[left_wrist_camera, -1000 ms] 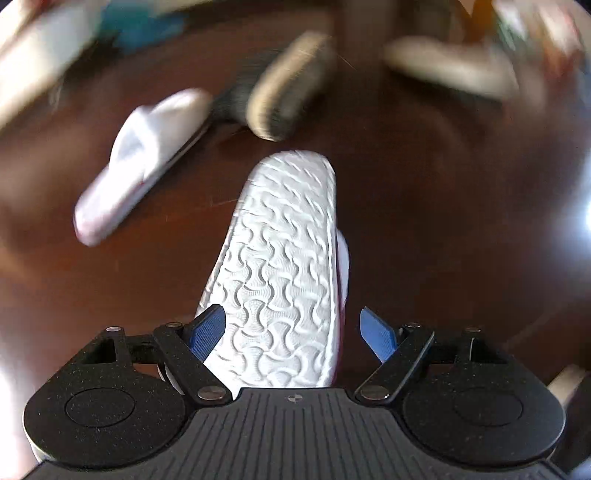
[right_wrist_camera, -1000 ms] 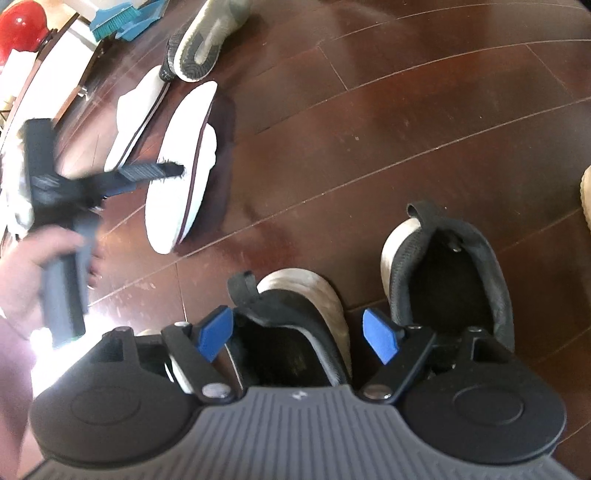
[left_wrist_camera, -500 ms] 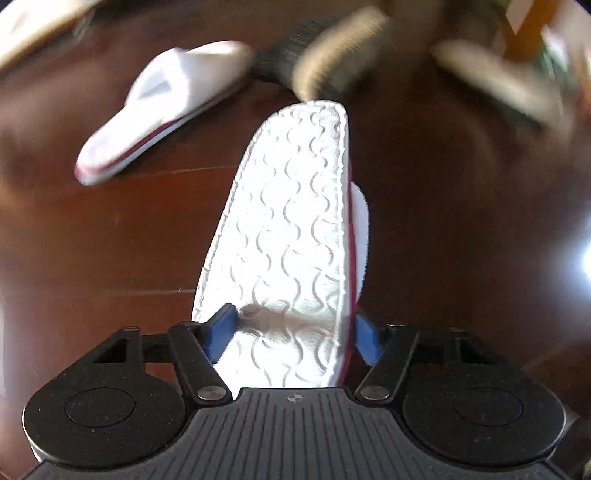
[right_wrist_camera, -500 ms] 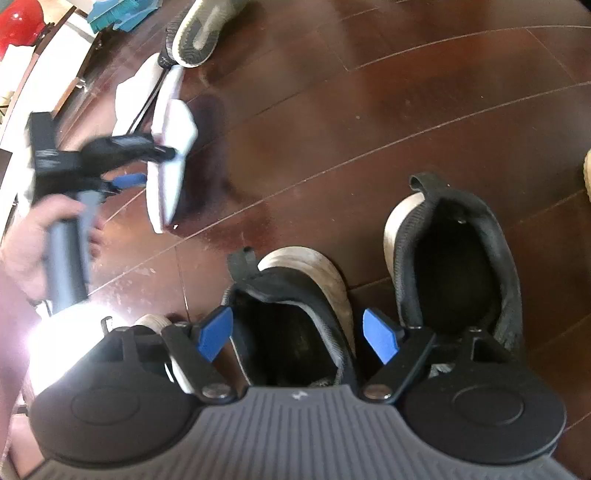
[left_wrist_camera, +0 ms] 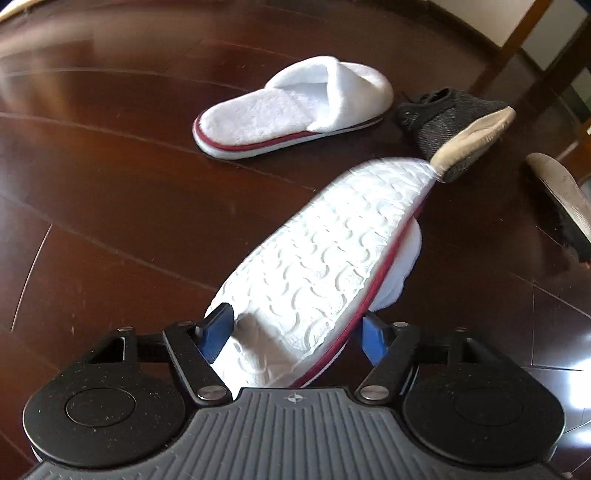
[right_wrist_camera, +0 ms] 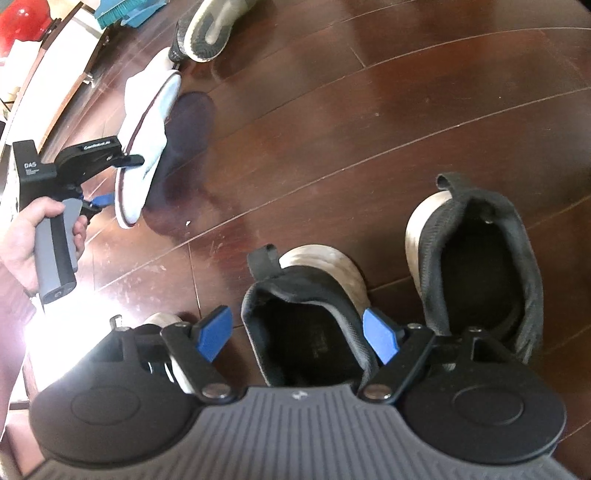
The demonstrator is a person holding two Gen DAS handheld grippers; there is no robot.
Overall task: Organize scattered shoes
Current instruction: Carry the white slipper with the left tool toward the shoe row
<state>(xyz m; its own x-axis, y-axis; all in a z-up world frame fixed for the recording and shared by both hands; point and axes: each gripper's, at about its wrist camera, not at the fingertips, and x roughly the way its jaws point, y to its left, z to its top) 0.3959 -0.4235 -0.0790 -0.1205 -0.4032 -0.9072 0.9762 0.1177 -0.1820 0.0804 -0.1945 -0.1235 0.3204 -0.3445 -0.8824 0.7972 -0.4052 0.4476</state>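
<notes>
My left gripper is shut on the heel of a white slipper, held off the dark wood floor with its patterned sole up and toe tilted right. Its mate lies upright further ahead. In the right wrist view, the left gripper grips the lifted slipper at far left. My right gripper is open, its fingers either side of the heel collar of a black sneaker. A matching black sneaker stands just to its right.
A dark knit sneaker lies on its side by the held slipper's toe; another shoe lies at the right edge. A grey-soled sneaker, teal brush and red object sit far left. A person's hand holds the left gripper.
The left gripper closed on the slipper's heel, lifted it and swung its toe to the right. The right gripper stayed over the black sneaker, still open.
</notes>
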